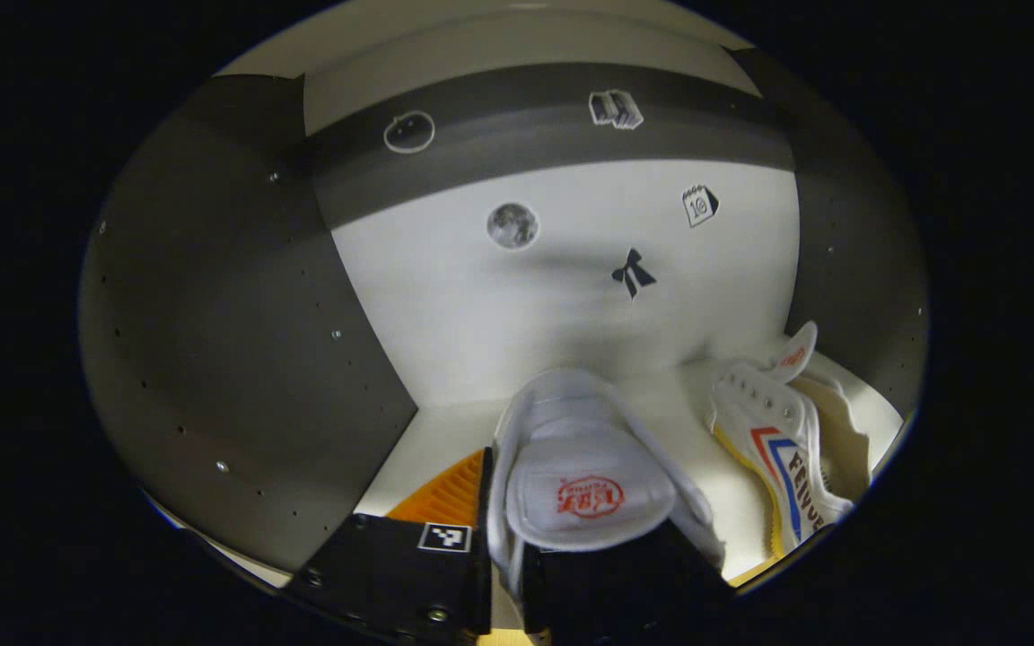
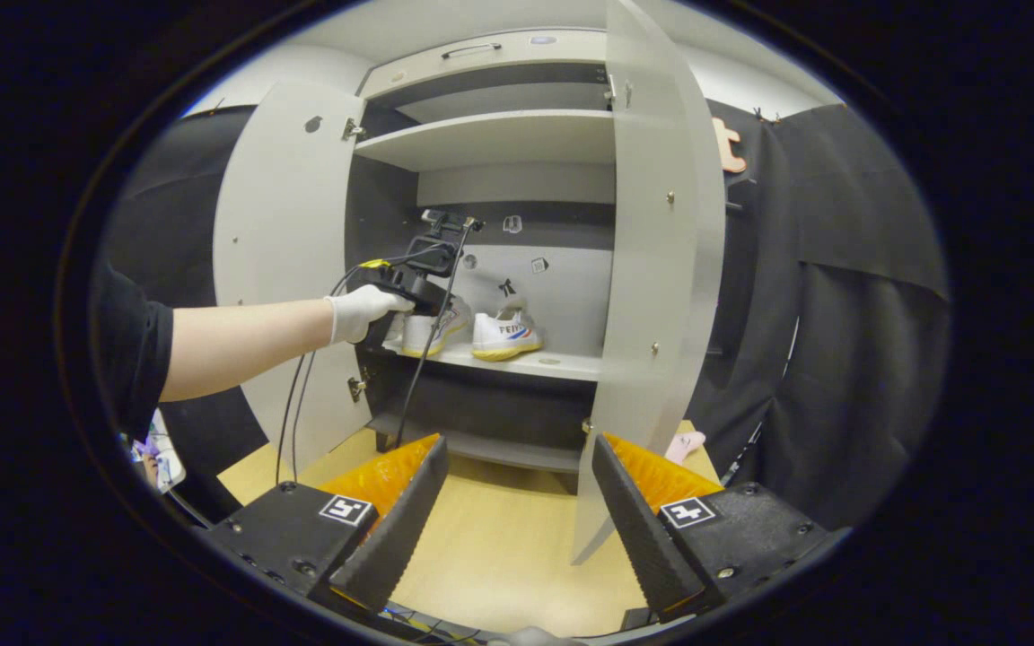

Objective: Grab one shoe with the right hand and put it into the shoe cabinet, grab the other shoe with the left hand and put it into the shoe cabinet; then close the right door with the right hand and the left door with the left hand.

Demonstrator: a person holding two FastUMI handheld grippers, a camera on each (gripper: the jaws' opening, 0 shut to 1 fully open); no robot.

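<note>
Inside the shoe cabinet, my left gripper (image 1: pixel 517 502) is shut on a white shoe (image 1: pixel 584 475) with a red logo on its tongue, held at the white shelf (image 1: pixel 445 431). The other white shoe (image 1: pixel 786 440), with red and blue stripes, lies on the same shelf at the right. In the right gripper view both shoes (image 2: pixel 503 334) sit on the middle shelf, and a gloved hand (image 2: pixel 360 312) holds the left gripper (image 2: pixel 414 287) at the left shoe (image 2: pixel 432 334). My right gripper (image 2: pixel 517 511) is open and empty, out in front of the cabinet above the floor.
Both cabinet doors stand open: the left door (image 2: pixel 279 260) and the right door (image 2: pixel 661 269), whose edge points toward my right gripper. An upper shelf (image 2: pixel 490 139) is above the shoes. Black cloth (image 2: pixel 840 314) hangs at the right. Wooden floor (image 2: pixel 499 538) lies below.
</note>
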